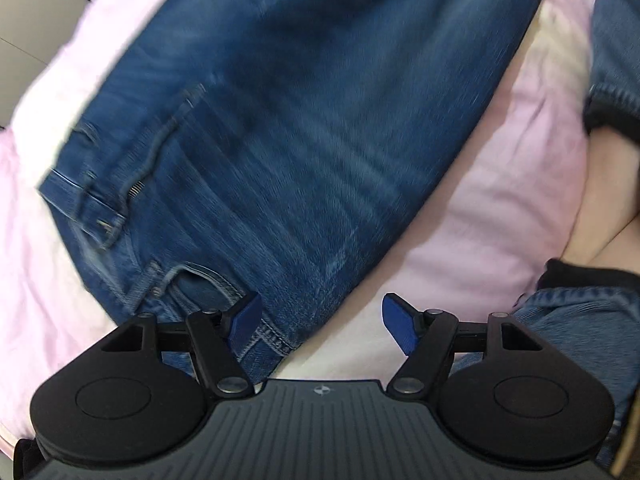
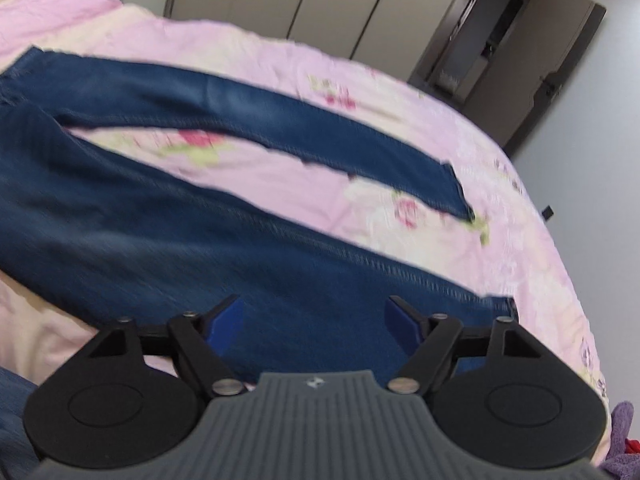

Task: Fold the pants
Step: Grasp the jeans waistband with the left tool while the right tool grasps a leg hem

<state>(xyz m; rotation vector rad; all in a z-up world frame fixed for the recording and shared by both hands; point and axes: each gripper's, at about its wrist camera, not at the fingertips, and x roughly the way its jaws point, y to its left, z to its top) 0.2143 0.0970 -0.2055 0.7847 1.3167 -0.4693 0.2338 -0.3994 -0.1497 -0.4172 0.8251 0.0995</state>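
Blue jeans (image 1: 280, 120) lie flat on a pink bedspread (image 1: 500, 200). The left wrist view shows their waist end, with the fly and a front pocket (image 1: 192, 280). My left gripper (image 1: 320, 320) hangs open over the hip corner, one blue pad above the denim and the other above the bedding. In the right wrist view the two legs spread apart: the far leg (image 2: 280, 132) and the near leg (image 2: 160, 232). Over the near leg, close to its hem (image 2: 500, 304), my right gripper (image 2: 314, 324) is open with nothing pinched.
The bedspread (image 2: 280, 60) has a flower print and drops off at the right. Beige wardrobe doors (image 2: 320, 0) and a white wall stand behind the bed. A person's denim sleeve (image 1: 616, 60) and forearm (image 1: 612, 200) are at the right. A purple fuzzy thing (image 2: 622, 440) sits bottom right.
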